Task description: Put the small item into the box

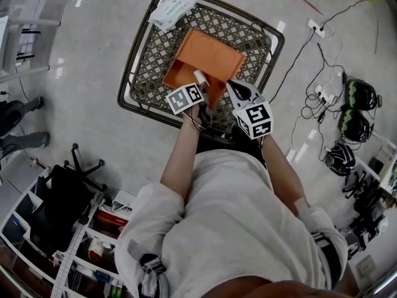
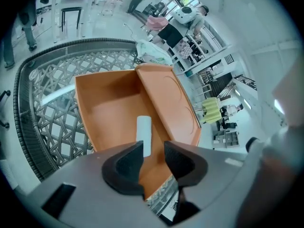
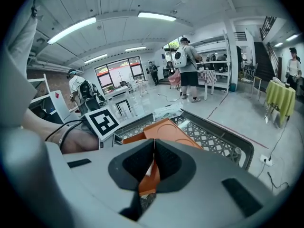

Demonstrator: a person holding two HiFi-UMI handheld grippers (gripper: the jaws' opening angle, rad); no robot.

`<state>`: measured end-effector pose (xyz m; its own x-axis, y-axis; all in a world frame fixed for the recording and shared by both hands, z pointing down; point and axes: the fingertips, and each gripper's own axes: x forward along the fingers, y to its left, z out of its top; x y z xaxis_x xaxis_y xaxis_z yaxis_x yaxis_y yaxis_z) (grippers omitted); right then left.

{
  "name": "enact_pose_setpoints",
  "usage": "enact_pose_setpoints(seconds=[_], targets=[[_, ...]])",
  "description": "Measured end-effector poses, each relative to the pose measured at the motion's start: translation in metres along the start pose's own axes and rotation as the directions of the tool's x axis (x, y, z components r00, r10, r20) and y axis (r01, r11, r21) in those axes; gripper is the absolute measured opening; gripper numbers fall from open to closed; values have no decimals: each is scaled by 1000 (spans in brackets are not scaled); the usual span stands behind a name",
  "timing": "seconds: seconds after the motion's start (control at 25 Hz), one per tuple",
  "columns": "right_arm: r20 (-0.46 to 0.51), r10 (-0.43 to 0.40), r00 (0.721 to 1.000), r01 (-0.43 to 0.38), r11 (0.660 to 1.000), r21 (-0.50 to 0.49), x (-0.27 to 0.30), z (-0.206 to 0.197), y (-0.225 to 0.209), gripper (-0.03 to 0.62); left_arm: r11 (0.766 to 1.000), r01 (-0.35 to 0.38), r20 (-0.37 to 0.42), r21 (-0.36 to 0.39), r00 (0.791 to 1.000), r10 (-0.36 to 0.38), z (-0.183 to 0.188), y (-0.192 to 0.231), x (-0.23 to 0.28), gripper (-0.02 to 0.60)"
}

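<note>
An orange box lies open on the lattice table (image 1: 138,61), its tray (image 2: 107,108) beside its flat lid (image 1: 214,51). The small white item (image 2: 144,133) lies in the tray near the hinge, just past my left gripper (image 2: 153,152), whose jaws stand open above it; the item's near end is hidden behind one jaw. In the head view the item (image 1: 200,76) shows at the tip of the left gripper (image 1: 199,85). My right gripper (image 3: 154,148) is shut on the near edge of the orange lid (image 3: 167,128); the head view shows this gripper (image 1: 228,87) at the lid's right corner.
A white and green packet (image 1: 172,6) rests on the table's far corner. A black office chair (image 1: 68,191) and shelves stand at the lower left. Helmets (image 1: 355,107), cables and a power strip (image 1: 315,26) lie on the floor at the right. People stand farther back in the room.
</note>
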<state>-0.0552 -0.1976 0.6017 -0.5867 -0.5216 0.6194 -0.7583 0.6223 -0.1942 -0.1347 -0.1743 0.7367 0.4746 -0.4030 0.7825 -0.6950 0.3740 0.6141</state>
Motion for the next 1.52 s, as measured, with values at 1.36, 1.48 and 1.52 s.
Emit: enact_pose_setpoints(seconds=[1.36,1.48,1.52], targets=[[145,282,948,-244,941,-234,-70,36,72,5,889,-298,663,347,749,-8,-11,-78,-190,11],[170,303,938,-252,930,-267,-80,43,77,5,860,-355,711,367,703,-14,-16,-87,-206,11],[181,309,934,-253,927,-279,-84,45,78,5,848,-376,735,374,678,-24,-17,-92,-213,11]])
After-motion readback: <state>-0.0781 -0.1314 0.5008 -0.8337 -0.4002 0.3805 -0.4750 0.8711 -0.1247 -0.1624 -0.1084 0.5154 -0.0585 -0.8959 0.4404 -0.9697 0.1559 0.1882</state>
